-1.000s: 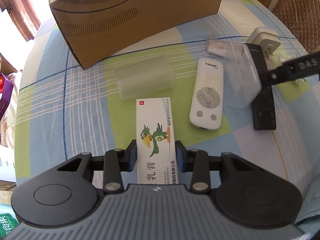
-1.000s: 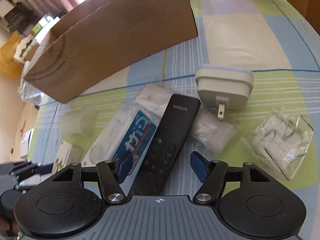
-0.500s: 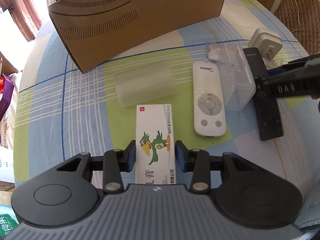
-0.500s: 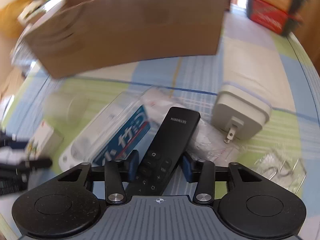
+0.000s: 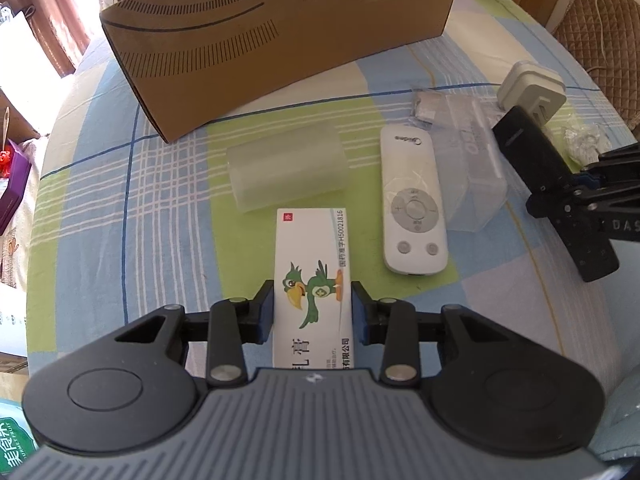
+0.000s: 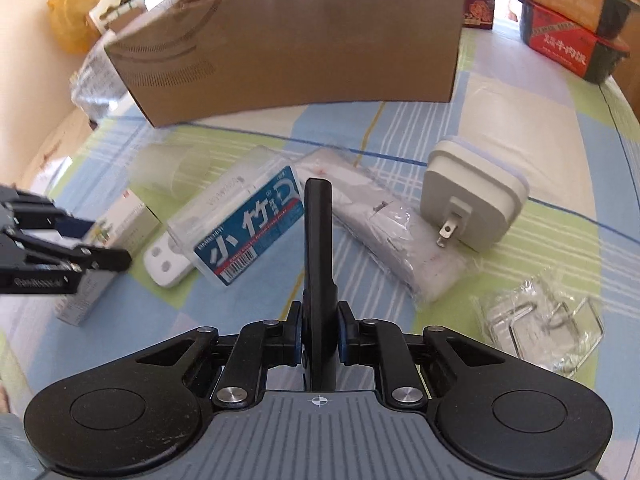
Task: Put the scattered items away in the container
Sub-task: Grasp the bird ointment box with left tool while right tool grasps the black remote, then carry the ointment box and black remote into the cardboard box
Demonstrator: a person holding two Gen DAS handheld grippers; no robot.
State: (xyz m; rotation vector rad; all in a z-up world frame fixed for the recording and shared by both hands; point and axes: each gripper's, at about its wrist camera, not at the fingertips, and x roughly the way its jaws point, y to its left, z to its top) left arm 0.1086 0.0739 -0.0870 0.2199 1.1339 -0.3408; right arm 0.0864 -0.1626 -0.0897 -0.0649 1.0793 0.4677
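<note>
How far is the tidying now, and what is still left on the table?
Nothing can be seen inside the cardboard box; its inside is hidden. In hand: the right gripper is shut on the black remote, and the left gripper sits around the medicine box. Left on the tablecloth: the white remote, the charger, the clear case, the frosted box and the bagged clips.
</note>
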